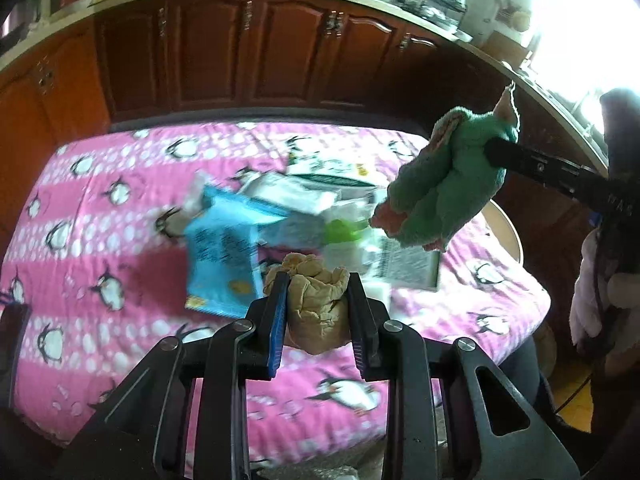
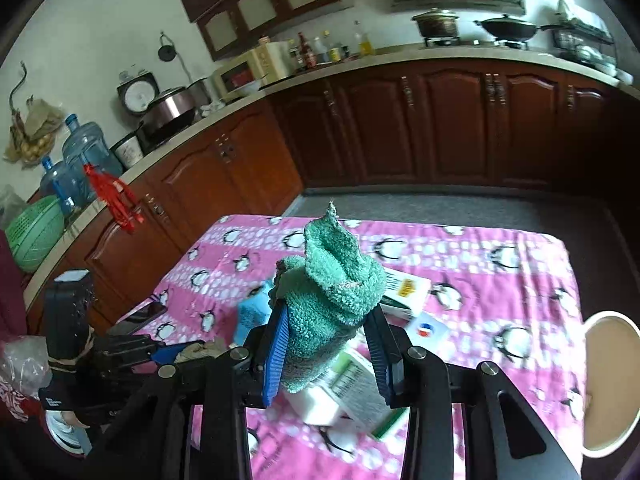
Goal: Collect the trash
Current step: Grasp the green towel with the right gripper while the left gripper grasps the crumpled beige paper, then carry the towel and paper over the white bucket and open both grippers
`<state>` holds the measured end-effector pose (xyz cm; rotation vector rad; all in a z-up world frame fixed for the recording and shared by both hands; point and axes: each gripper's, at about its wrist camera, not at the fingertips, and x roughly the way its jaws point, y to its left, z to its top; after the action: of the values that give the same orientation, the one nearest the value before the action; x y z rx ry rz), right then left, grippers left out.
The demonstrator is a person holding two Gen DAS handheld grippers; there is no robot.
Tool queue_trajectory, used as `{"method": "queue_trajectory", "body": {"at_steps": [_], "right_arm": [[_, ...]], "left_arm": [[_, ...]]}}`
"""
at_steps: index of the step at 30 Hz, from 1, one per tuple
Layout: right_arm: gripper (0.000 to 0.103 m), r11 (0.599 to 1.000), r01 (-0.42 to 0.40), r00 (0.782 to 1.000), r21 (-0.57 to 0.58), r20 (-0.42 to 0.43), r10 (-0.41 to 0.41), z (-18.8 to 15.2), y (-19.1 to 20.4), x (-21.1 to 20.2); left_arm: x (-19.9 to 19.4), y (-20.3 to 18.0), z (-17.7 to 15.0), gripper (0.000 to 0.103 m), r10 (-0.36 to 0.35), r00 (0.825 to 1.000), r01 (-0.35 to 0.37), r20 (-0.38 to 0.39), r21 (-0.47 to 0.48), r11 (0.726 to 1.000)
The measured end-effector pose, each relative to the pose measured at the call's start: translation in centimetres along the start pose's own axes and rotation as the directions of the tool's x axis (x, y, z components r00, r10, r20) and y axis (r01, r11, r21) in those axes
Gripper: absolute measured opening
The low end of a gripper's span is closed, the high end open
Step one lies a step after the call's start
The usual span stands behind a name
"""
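Observation:
My left gripper (image 1: pixel 316 280) is shut on a crumpled tan paper wad (image 1: pixel 318 308), held above the pink penguin tablecloth (image 1: pixel 100 240). In the right wrist view the same gripper (image 2: pixel 176 352) shows at lower left with the wad (image 2: pixel 196 350). My right gripper (image 2: pixel 328 312) is shut on a fluffy green cloth (image 2: pixel 340 276), which bulges out above the blue pads. The left wrist view shows that cloth (image 1: pixel 444 188) hanging in the air at upper right, with pink patches on its underside. Below lie a blue packet (image 1: pixel 222 256), white cartons (image 1: pixel 296 192) and a green-and-white box (image 2: pixel 404 288).
Dark wooden cabinets (image 2: pixel 440 128) run behind and left of the table, under a cluttered counter. A round cream thing with a white rim (image 2: pixel 608 384) stands off the table's right edge. A dark phone (image 2: pixel 144 314) lies at the table's left edge. A person's pale sleeve (image 1: pixel 588 304) is at right.

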<state>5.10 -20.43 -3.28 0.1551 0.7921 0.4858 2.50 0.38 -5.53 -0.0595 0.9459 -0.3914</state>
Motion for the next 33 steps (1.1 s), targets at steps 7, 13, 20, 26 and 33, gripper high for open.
{"method": "queue_trajectory", "body": {"at_steps": [7,13,20,26,33], "right_arm": [[0.036,0.996,0.065,0.997,0.057,0.026,-0.066,-1.0,-3.5,-3.1],[0.036,0.987,0.124,0.991,0.101,0.041,-0.128,-1.9,-6.4,-5.4],[0.036,0.967,0.198,0.977,0.158,0.049,-0.208,-2.9,-10.3,-8.1],[0.036,0.934,0.272,0.956,0.230,0.042,-0.289,-4.2,-14.6,-10.4],[0.036,0.879,0.382,0.915,0.284,0.016,-0.403,-5.6,-18.9,-12.6]], "left_arm": [[1.2,-4.7,1.4,0.025,-0.018,1.000,0.017,0.006,0.080,0.997],[2.1,-8.0,2.8,0.025,-0.041,0.999,0.040,0.011,0.132,0.990],[3.8,-11.9,4.5,0.025,-0.077,0.997,0.076,0.001,0.188,0.979],[6.1,-15.7,5.5,0.025,-0.110,0.994,0.113,-0.027,0.237,0.965],[9.3,-20.4,6.6,0.025,-0.156,0.985,0.170,-0.072,0.285,0.943]]}}
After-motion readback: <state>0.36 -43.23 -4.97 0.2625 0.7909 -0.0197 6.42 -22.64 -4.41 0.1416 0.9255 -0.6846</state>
